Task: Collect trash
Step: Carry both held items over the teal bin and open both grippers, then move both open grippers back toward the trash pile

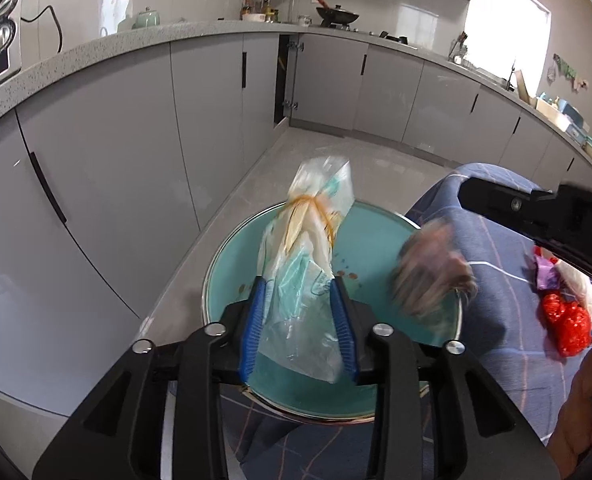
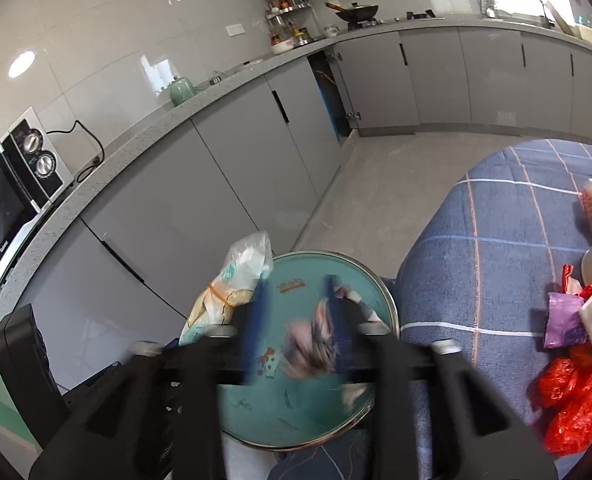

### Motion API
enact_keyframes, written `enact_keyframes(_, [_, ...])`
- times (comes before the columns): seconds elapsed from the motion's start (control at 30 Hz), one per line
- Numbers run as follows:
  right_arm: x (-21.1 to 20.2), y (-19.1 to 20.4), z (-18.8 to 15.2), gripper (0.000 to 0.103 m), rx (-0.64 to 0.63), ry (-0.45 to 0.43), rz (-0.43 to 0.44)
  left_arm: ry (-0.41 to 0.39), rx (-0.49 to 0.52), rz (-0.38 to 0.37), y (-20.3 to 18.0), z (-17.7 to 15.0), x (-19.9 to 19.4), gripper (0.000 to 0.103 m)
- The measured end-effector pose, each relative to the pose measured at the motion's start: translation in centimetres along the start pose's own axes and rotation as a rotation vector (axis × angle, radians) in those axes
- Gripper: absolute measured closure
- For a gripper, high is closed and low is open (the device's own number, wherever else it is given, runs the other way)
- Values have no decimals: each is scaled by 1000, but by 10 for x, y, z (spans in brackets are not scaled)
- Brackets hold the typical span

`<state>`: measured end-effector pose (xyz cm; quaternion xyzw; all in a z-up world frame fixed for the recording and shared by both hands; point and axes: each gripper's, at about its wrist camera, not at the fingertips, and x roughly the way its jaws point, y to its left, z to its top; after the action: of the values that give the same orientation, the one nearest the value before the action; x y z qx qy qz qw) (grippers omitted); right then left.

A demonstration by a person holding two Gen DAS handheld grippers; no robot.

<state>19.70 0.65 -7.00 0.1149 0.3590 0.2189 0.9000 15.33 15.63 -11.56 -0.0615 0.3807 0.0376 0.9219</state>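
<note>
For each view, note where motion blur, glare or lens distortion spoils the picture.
Left wrist view: the crumpled wrapper over the teal basin is smeared, window blown out, counters bowed. Right wrist view: the right gripper and its wrapper blur; the tiled wall shows glare.

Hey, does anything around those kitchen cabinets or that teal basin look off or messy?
One corner cabinet door stands ajar, showing a dark gap, while its neighbours are shut. The teal basin has small brown spots on its inner wall. Trash bags lie loose on the blue cloth.
</note>
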Motion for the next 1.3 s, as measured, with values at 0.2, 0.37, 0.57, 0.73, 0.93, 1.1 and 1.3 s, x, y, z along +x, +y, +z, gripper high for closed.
enact_keyframes(0.2, [-3, -2, -2, 51, -18, -20, -40, -14, -33, 41, 8, 3, 2, 39])
enact_keyframes(0.37, [-17, -8, -2, 30, -24, -63, -87, -47, -45, 82, 5, 5, -8, 20])
enact_keyframes(0.57, [-46, -20, -3, 13, -28, -136, -161, -87, -50, 75, -7, 4, -27, 11])
enact_keyframes(0.73, [-73, -38, -8, 11, -13, -176, -249, -103, -19, 62, -30, 6, -39, 11])
enact_keyframes(0.93, [-106, -65, -23, 10, 10, -209, -366, -147, 26, 62, -57, 7, -56, 10])
enact_keyframes(1.1, [-133, -86, -35, 7, 39, -241, -425, -164, 60, 44, -80, 4, -69, 10])
enact_keyframes(1.3, [-161, -109, -49, 7, 85, -263, -464, -161, 87, 11, -106, -5, -77, 10])
